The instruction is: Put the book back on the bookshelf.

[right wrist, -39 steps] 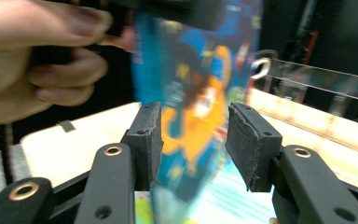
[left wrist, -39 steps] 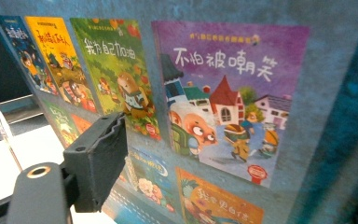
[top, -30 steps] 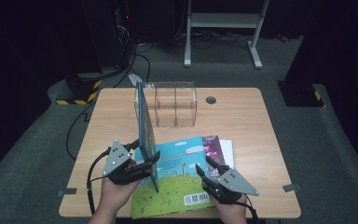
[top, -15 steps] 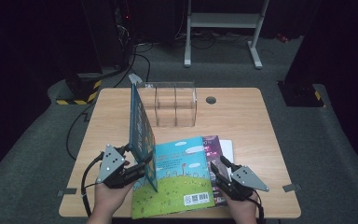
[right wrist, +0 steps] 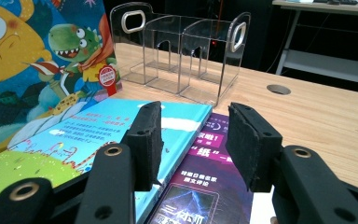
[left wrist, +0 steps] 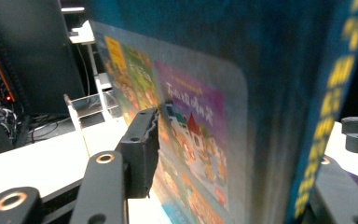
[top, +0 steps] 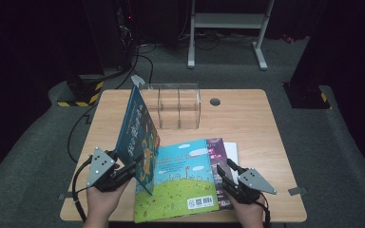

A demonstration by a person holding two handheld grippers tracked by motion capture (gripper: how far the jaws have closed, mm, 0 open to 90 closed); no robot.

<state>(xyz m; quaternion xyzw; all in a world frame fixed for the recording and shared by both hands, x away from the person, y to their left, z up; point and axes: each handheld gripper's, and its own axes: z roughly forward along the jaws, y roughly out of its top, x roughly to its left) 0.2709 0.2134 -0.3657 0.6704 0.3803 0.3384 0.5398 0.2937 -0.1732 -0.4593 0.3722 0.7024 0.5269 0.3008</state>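
A blue picture book [top: 135, 128] stands on edge, leaning left, at the table's front left. My left gripper [top: 135, 168] is shut on its lower edge. In the left gripper view the jaws have just been closing on the book [left wrist: 205, 116], and one pad [left wrist: 144, 140] presses on its cover. A teal-and-green book [top: 183, 180] lies flat beside it, over a purple book [top: 218, 147]. My right gripper [top: 223, 171] is open at their right edge. In the right gripper view it [right wrist: 193, 135] hovers over the seam between the teal book [right wrist: 98, 135] and the purple book [right wrist: 214, 186], holding nothing.
A clear plastic divider rack [top: 177, 107] stands at the back middle of the wooden table [top: 247, 118], with a round cable hole [top: 214, 101] to its right. A white sheet [top: 233, 149] peeks out under the purple book. Cables trail on the floor behind.
My left hand has shifted left and the upright book leans further left with it, the jaws narrowing onto it. My right gripper has slid slightly right and lower beside the flat books.
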